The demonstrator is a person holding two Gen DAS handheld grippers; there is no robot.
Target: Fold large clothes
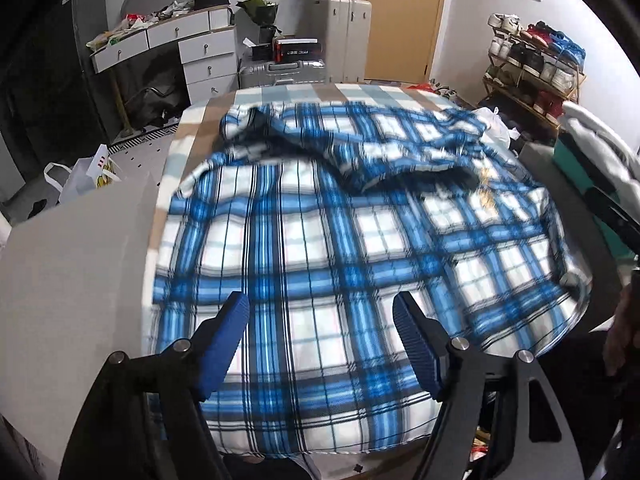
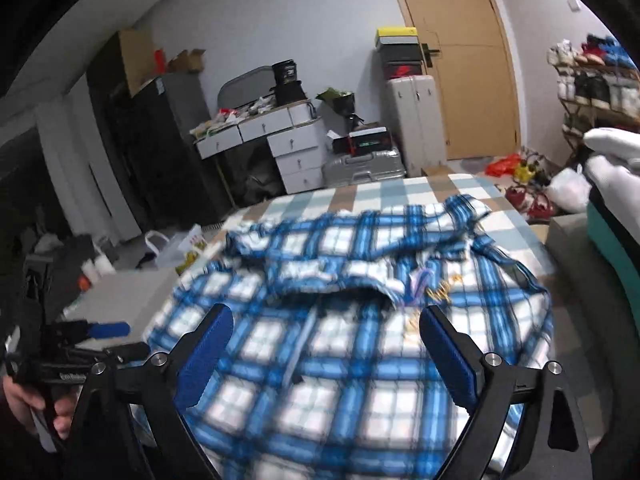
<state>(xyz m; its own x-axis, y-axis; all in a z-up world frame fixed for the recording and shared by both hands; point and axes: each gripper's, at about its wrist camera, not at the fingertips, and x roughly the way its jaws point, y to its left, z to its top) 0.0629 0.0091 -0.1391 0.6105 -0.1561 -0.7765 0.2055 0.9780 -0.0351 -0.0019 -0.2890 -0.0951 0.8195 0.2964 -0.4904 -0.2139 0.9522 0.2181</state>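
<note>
A blue and white plaid shirt [image 1: 320, 220] lies spread over a table covered in a checked cloth [image 1: 280, 92]. Its far part is rumpled, with a sleeve folded across the body. In the left wrist view my left gripper [image 1: 320, 304] hangs open above the shirt's near hem, with nothing between its blue pads. My right gripper [image 2: 326, 316] is also open, wide, over the middle of the shirt [image 2: 360, 360], close to gold embroidery [image 2: 442, 292]. One blue pad [image 2: 109, 329] of the left gripper shows at the left edge, held in a person's hand [image 2: 24, 400].
A grey board [image 1: 80, 260] stands left of the table. Behind it are a white drawer desk [image 1: 200, 52], suitcases [image 1: 348, 36] and a wooden door [image 2: 460, 60]. A shoe rack [image 1: 536, 64] fills the right. A paper bag [image 1: 84, 176] sits on the floor.
</note>
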